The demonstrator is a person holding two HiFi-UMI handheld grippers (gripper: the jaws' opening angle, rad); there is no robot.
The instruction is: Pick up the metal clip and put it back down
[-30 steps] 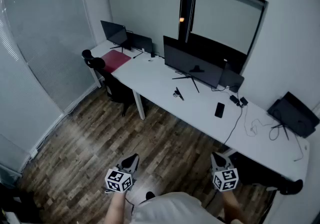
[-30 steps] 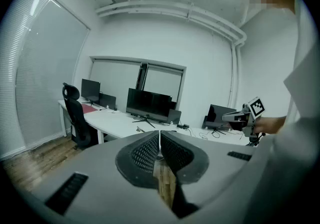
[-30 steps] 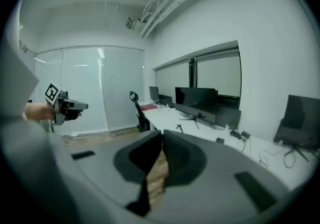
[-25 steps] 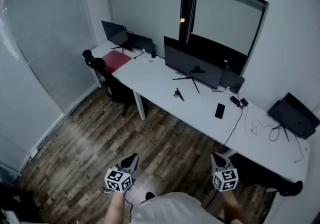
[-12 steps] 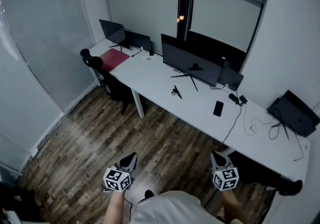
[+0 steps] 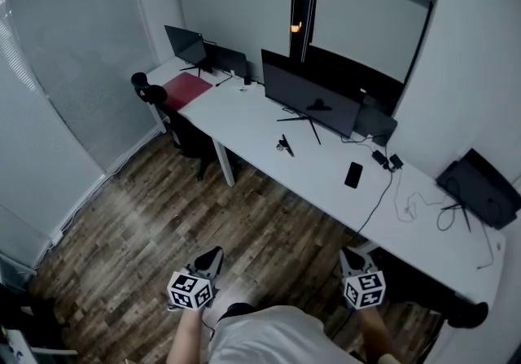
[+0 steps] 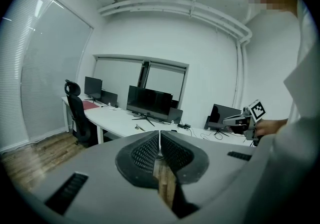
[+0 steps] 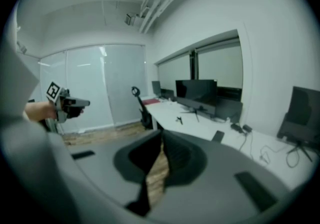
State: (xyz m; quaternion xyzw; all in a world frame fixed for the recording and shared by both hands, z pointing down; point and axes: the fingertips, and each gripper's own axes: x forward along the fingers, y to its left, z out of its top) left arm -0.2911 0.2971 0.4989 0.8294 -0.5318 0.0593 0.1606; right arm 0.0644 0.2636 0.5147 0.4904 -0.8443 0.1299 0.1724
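The metal clip [image 6: 284,145] is a small dark object lying on the long white desk [image 6: 269,130], just in front of the big monitor [image 6: 309,98]. It also shows as a tiny shape in the left gripper view, metal clip [image 7: 139,128], and in the right gripper view, metal clip [image 8: 179,120]. Both grippers hang low by the person's body, far from the desk and over the wooden floor. My left gripper [image 6: 213,257] is shut with nothing in it, its jaws meeting at the tip [image 7: 159,135]. My right gripper [image 6: 352,255] is likewise shut and empty [image 8: 162,136].
A black phone [image 6: 352,174] and cables lie right of the clip. A black office chair [image 6: 167,110] stands at the desk's left end beside a red mat [image 6: 189,89]. Another monitor [image 6: 482,188] sits far right. Wooden floor [image 6: 244,224] stretches between me and the desk.
The head view has shifted slightly, so the desk sits a little higher in the picture. Both grippers stay shut in the same low place.
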